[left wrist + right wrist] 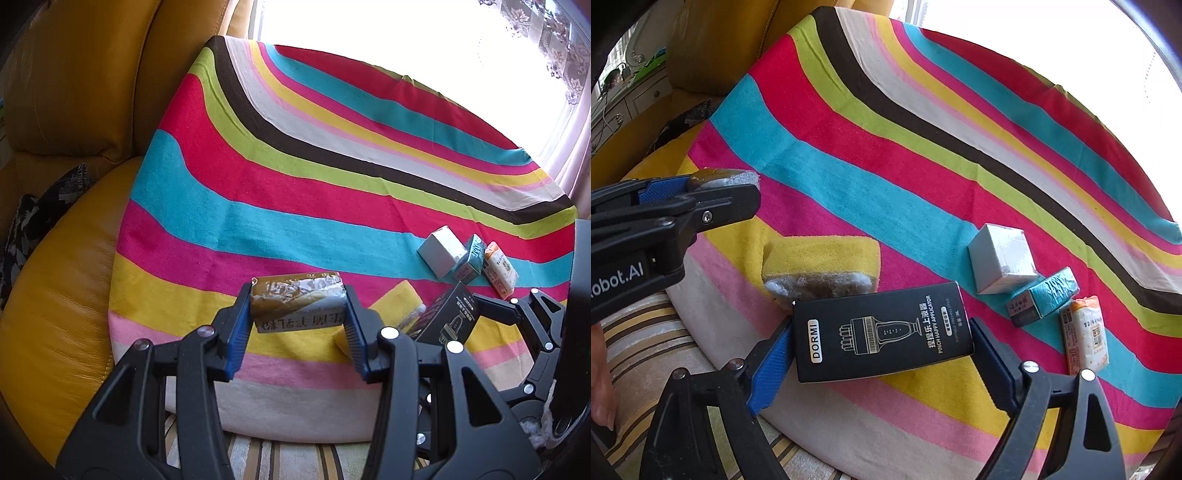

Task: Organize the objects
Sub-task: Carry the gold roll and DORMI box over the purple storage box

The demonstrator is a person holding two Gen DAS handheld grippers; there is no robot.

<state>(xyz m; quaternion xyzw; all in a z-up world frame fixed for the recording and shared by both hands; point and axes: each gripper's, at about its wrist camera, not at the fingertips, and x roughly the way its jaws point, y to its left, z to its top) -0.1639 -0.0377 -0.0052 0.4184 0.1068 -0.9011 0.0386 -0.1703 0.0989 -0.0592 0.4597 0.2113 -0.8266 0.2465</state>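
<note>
Black box (882, 332) sits between right hand-held gripper (882, 354) pads; left grips packet (299, 302)

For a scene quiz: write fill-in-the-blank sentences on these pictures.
1. The left tongs grip a ____ packet.
2. The sponge is ____ on top.
3. The right tongs straddle the ____ box.
4. The white box touches the ____ box.

Missing: brown; yellow; black; teal
</note>
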